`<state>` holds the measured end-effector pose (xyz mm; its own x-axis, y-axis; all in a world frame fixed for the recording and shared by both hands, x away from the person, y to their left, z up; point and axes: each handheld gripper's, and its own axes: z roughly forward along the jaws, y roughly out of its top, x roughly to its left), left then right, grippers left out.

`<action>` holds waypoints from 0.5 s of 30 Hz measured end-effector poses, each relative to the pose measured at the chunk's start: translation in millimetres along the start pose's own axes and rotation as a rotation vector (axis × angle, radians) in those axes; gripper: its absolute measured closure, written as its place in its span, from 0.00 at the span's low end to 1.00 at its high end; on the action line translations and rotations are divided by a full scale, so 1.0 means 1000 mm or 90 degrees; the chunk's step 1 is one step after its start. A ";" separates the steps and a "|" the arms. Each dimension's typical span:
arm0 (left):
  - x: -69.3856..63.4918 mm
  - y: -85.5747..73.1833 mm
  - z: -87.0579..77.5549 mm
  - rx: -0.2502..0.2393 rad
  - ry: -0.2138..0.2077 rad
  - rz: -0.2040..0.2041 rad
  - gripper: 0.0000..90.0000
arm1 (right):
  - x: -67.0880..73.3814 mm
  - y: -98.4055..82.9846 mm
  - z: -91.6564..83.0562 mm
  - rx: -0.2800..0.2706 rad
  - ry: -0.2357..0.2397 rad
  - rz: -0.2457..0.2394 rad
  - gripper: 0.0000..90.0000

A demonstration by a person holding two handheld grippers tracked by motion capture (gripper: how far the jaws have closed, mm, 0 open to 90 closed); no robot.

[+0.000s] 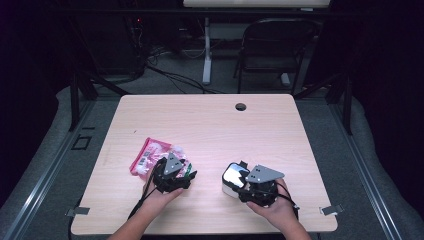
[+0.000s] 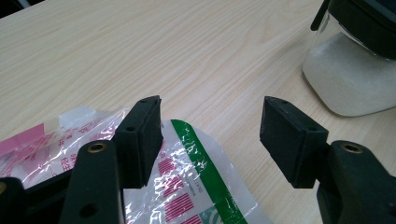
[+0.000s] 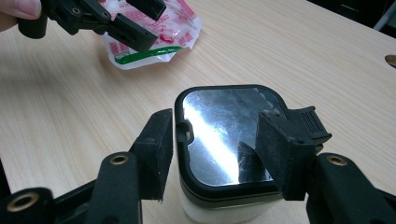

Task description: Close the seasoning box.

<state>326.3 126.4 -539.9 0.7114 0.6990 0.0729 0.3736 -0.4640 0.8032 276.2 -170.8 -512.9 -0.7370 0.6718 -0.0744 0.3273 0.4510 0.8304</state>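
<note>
Your left gripper hangs low over the near-left part of the pale wooden table with its jaws spread wide and nothing between them; in the left gripper view its left pad sits just above a crinkled clear plastic packet printed with pink bars and a green stripe, and the right pad stands over bare wood. The same packet lies flat on the table, reaching out to the left and away from that gripper in the high view. Your right gripper is at the near-right part of the table, set against a squat white container with a black-rimmed, mirror-like square lid. In the right gripper view its jaws flank the lid: the left pad stands just beside the rim with a thin gap, the right pad overlaps the lid's edge next to a black latch tab, and you cannot tell from here whether either pad presses on it. The container stands upright, well apart from the packet.
</note>
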 end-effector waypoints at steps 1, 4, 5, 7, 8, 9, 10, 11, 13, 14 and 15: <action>0.000 0.000 0.000 0.000 -0.001 0.000 0.43 | 0.000 0.000 0.000 0.000 0.000 0.001 0.52; 0.000 0.000 0.000 0.000 -0.001 0.001 0.43 | 0.000 0.000 0.000 0.000 0.001 0.001 0.52; 0.000 0.000 0.000 0.000 -0.001 0.001 0.43 | 0.000 0.000 0.000 0.000 0.001 0.002 0.52; 0.000 0.000 0.000 0.000 0.000 0.001 0.43 | -0.001 0.000 0.000 -0.001 0.001 0.003 0.52; 0.000 0.000 0.000 -0.001 0.000 0.001 0.43 | -0.001 0.000 -0.001 -0.001 0.002 0.002 0.52; 0.000 0.000 0.000 -0.001 0.000 0.001 0.43 | -0.001 0.000 -0.001 -0.002 0.003 0.003 0.52; 0.000 0.000 0.000 -0.001 0.000 0.001 0.43 | -0.001 0.000 -0.001 -0.002 0.004 0.003 0.52; 0.000 0.000 -0.001 -0.002 0.000 0.001 0.43 | -0.001 0.000 -0.001 -0.002 0.004 0.004 0.52; 0.000 0.001 -0.002 -0.005 -0.001 -0.002 0.43 | -0.001 0.000 -0.001 -0.005 0.004 0.008 0.52; 0.000 0.001 -0.003 -0.009 0.000 -0.003 0.43 | -0.002 0.001 -0.002 -0.007 0.004 0.008 0.52; 0.000 0.002 -0.004 -0.012 0.002 -0.003 0.43 | -0.002 0.001 -0.002 -0.008 0.005 0.009 0.52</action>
<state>325.2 127.8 -535.8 0.7077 0.7030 0.0703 0.3664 -0.4502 0.8143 276.7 -173.1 -511.0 -0.7363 0.6741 -0.0582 0.3309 0.4338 0.8381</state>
